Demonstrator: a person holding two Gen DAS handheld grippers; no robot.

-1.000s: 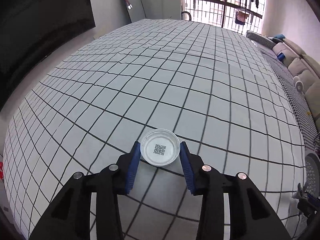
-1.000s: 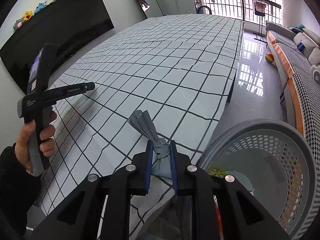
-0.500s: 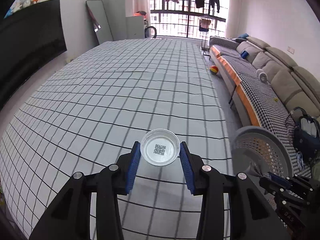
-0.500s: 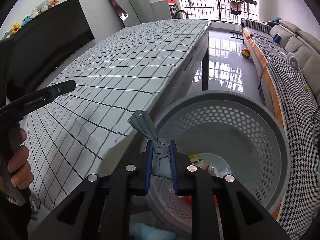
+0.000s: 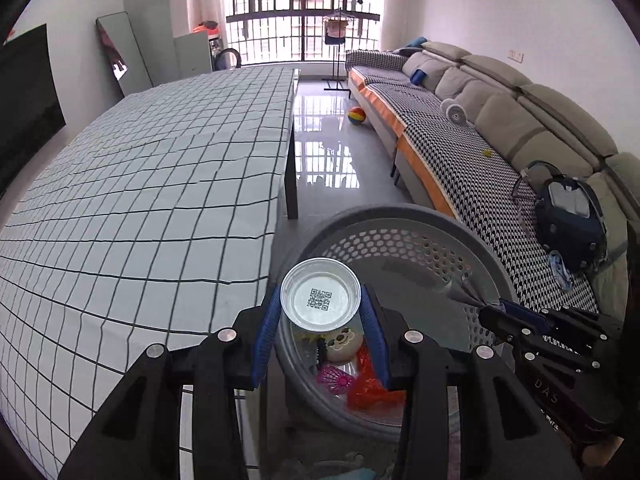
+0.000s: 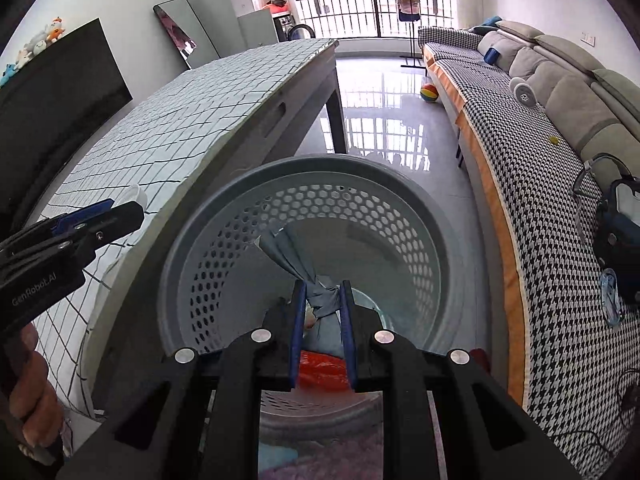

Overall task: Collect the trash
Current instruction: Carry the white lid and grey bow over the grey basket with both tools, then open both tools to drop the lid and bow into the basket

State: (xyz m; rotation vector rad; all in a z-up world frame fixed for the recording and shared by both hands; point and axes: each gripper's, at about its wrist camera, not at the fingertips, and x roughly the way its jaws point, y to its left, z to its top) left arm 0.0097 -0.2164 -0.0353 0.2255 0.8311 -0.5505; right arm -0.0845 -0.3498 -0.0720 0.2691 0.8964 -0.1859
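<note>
1. Nearest in the left wrist view, the left gripper is clamped on a round foil tray, blue pads pressing its left and right rim, its open face with a printed code turned toward the camera.
2. In the right wrist view, the right gripper pinches a knotted grey bag at the knot; the bag's long axis runs up and to the left, away from the pads.
3. Just beyond and below both lies the perforated grey basket, beside the table's near right edge, with orange and pink scraps at its bottom.
4. The deciding relation, I judge: the bag hangs well inside the basket's mouth, while the tray sits over the basket's near left rim, so the right side looks readier to release.
5. Farther left stretches the checked tablecloth; farther right, the sofa.
</note>
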